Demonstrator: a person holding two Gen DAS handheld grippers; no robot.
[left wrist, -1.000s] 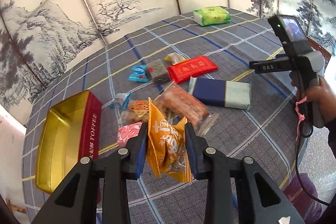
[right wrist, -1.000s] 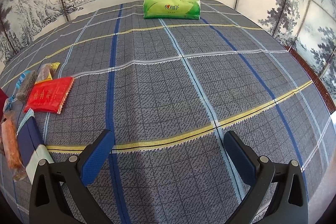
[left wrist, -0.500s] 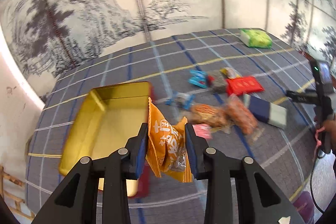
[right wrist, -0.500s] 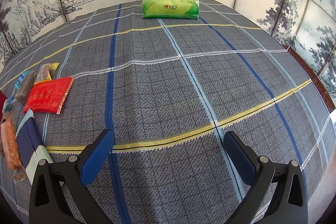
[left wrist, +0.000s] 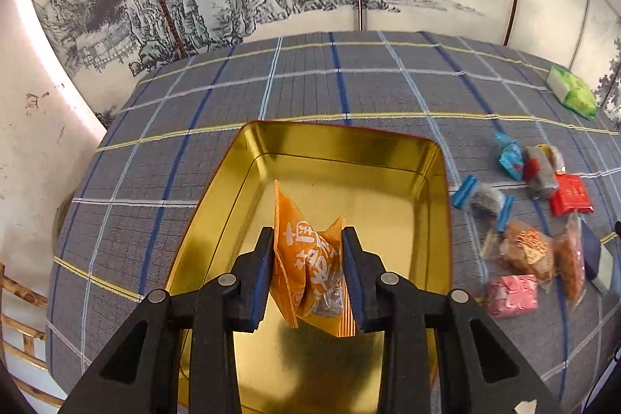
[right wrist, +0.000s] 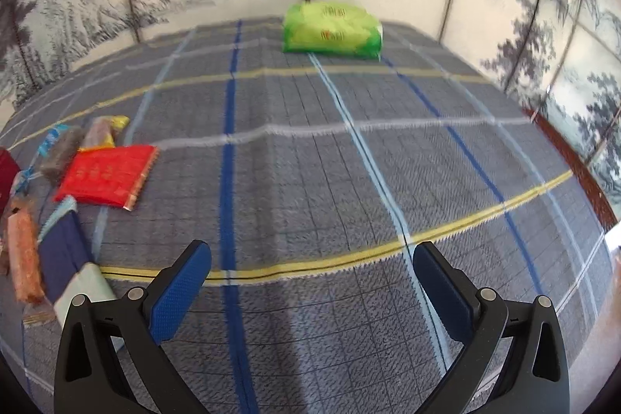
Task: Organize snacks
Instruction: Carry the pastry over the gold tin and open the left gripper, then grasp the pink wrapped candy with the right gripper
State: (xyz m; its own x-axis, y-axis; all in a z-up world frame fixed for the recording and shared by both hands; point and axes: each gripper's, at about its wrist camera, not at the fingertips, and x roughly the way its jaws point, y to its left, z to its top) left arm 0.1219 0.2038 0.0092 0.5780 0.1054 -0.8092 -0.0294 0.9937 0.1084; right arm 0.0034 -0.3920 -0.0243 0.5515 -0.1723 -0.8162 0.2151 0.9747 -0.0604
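Left tongs [left wrist: 306,270] clamping on the crinkled orange foil snack packet with white lettering [left wrist: 310,258], pinching it across the middle from both sides. Packet hanging upright over the open rectangular gold-lined tin [left wrist: 248,181], above its near half, apparently not touching the tin floor. Tin sitting on the desk under the grey plaid cloth with blue and yellow lines [left wrist: 310,88].

Handling judgement: packet appearing light, soft and partly air-filled, wrapper creasing under the blue pads [left wrist: 259,278]; slippery film likely, contents possibly crushable. Mid-body hold looking adequate; firmer squeezing not advisable. Releasing low over the tin floor likely the next requirement.

Remaining loose snacks lying to the right of the tin: pink square packet [left wrist: 512,295], clear bag of brown pieces [left wrist: 524,249], blue-ended wrapped sweet [left wrist: 483,198], flat red packet [left wrist: 572,194]. All appearing light and pliable; flat ones best taken by an edge.

Right tongs [right wrist: 312,278] standing wide apart, holding nothing, hovering over bare cloth. Green soft pack [right wrist: 332,30] lying at the far edge, well apart from the rest. Right view slightly blurred.
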